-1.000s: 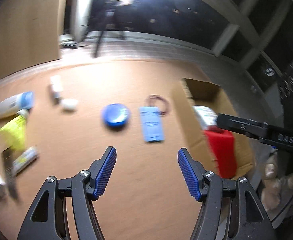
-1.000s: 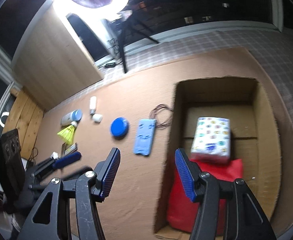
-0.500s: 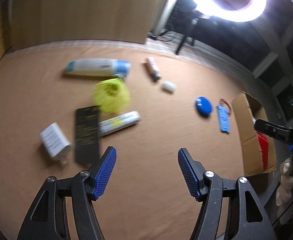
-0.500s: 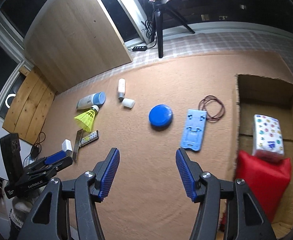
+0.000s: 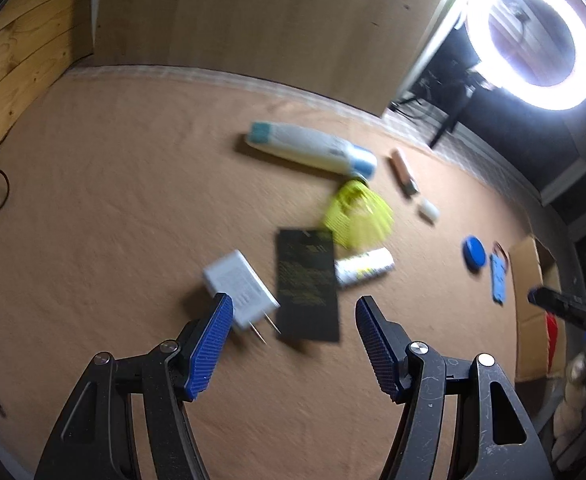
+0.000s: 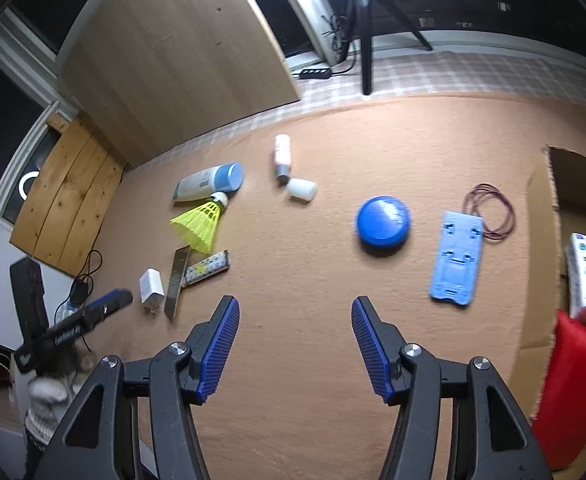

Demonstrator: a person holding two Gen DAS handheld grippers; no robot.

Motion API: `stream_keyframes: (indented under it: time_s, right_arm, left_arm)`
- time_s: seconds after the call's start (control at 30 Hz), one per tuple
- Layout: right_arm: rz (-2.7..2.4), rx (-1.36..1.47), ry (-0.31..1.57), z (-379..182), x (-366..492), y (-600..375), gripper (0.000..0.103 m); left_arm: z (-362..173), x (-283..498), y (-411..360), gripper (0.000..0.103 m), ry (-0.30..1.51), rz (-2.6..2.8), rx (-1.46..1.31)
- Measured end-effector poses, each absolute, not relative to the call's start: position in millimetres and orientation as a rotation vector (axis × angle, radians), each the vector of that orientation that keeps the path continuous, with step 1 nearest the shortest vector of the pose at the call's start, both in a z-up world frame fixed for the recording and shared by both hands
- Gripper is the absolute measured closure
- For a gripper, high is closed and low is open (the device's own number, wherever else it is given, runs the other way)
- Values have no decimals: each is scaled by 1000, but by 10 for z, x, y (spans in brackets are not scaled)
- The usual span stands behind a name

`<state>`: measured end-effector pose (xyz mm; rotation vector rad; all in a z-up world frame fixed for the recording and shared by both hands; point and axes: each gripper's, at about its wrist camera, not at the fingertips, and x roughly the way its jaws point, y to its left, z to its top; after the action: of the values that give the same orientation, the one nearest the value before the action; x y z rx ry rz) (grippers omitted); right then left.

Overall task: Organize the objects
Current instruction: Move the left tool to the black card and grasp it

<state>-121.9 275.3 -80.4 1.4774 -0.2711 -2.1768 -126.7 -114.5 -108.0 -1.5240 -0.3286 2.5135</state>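
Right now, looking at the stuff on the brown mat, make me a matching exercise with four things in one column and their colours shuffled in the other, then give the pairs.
Things:
1. shuttlecock
2. round lid
3. wall charger
4. bag in the cardboard box

Colours:
A. white
B. red
C. yellow
D. dark blue

Pairs: 1-C, 2-D, 3-A, 4-B
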Motion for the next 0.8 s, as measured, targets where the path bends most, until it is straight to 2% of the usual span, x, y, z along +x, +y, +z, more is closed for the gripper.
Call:
stream_keyframes:
  time_s: [0.27, 0.63, 0.8]
  right_arm:
    - [-2162, 1482, -246, -806, -1140, 2592, 48]
    - [-2157, 1524, -250, -902, -1161, 2605, 48]
    - [-2158, 1527, -240, -900, -1172, 2603, 48]
  left_arm:
    - [-1252, -1722, -1294, 36, -318, 2521, -1590]
    - [-1408, -1910, -1166, 36, -320, 2419, -1611]
    - [-1444, -1926, -940, 35, -201, 2346, -1632]
